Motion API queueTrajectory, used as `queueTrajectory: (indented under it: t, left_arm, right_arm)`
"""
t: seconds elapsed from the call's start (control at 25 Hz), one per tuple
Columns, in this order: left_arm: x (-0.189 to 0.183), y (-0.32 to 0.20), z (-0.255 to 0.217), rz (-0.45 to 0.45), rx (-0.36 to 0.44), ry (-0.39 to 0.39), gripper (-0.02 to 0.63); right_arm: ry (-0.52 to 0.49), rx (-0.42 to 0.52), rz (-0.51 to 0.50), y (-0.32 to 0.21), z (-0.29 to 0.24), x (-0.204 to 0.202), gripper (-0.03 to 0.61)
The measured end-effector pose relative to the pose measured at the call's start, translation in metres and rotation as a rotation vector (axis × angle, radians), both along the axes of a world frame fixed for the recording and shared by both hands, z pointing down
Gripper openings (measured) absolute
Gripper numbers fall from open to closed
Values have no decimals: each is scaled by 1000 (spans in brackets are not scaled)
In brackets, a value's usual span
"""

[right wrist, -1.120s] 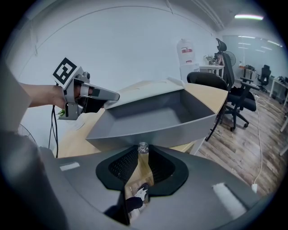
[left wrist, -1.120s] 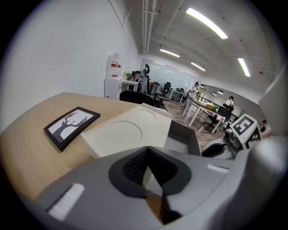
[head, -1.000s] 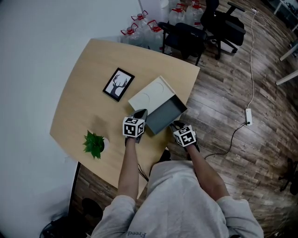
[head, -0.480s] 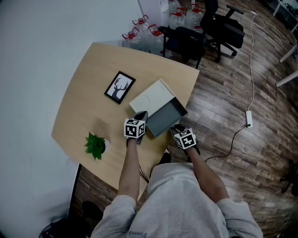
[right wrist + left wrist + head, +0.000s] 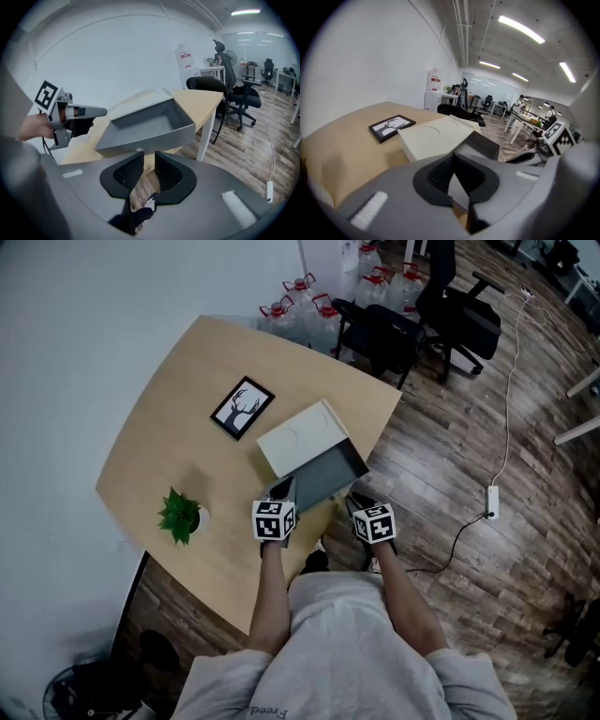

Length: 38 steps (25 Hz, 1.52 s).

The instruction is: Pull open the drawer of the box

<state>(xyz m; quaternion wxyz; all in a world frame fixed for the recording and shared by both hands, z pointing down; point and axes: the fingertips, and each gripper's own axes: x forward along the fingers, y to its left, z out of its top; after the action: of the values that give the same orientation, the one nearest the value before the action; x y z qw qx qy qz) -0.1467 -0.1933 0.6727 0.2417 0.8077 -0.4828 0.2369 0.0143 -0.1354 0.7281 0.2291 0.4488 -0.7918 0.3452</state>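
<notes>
A wooden table (image 5: 178, 446) takes up the left part of the head view. A cream box (image 5: 300, 437) sits close to the table's right edge. Its grey drawer (image 5: 323, 476) is pulled far out, and one corner of it pokes out past that edge. The drawer has nothing inside.

The left gripper (image 5: 281, 489) is at the drawer's left front corner. In the left gripper view, the left gripper (image 5: 452, 161) has its jaws pinched nearly together. A thin grey bit of the drawer (image 5: 483, 143) shows between them, so it looks like it is holding the drawer's side. The box (image 5: 433, 138) lies just behind the drawer.

The right gripper (image 5: 359, 498) is off the table, just past the right edge and near the drawer's front. In the right gripper view, the right gripper (image 5: 147, 161) has its jaws a little way apart. Only the floor shows between them, so it holds nothing. The drawer (image 5: 145, 124) is just ahead of it, and a small knob (image 5: 139, 150) on the drawer's front sits just above the jaw tips, not between them.

A picture frame (image 5: 242, 409) with a deer on it lies flat, further in from the box towards the far edge. A small green plant (image 5: 178, 514) stands near the left edge. A black chair (image 5: 384, 329) and some water bottles (image 5: 300, 296) are on the floor past the far edge
</notes>
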Motion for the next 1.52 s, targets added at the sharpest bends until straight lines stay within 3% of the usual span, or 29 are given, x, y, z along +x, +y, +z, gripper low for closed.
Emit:
queueTrajectory:
  t: [0.12,0.52,0.8,1.28,1.52]
  left_arm:
    - [0,19,-11,-102,27,29,52]
    - [11,70,-33,-207,88,22,52]
    - [33,111,-33,-215,107,14,52]
    - [45,145,-32,-210,128,-18,52]
    - [53,146,-38,-181,133,-33,52]
  right_arm:
    - [-22,32,32,-5,-11,12,72]
    - [-100,144,3,7,-51,21,71]
    - [-106,198,-31,30,-62,37,4]
    - [-107,287,-199,66,-75,42,2]
    - [-116,300,-190,71,-83,48,2]
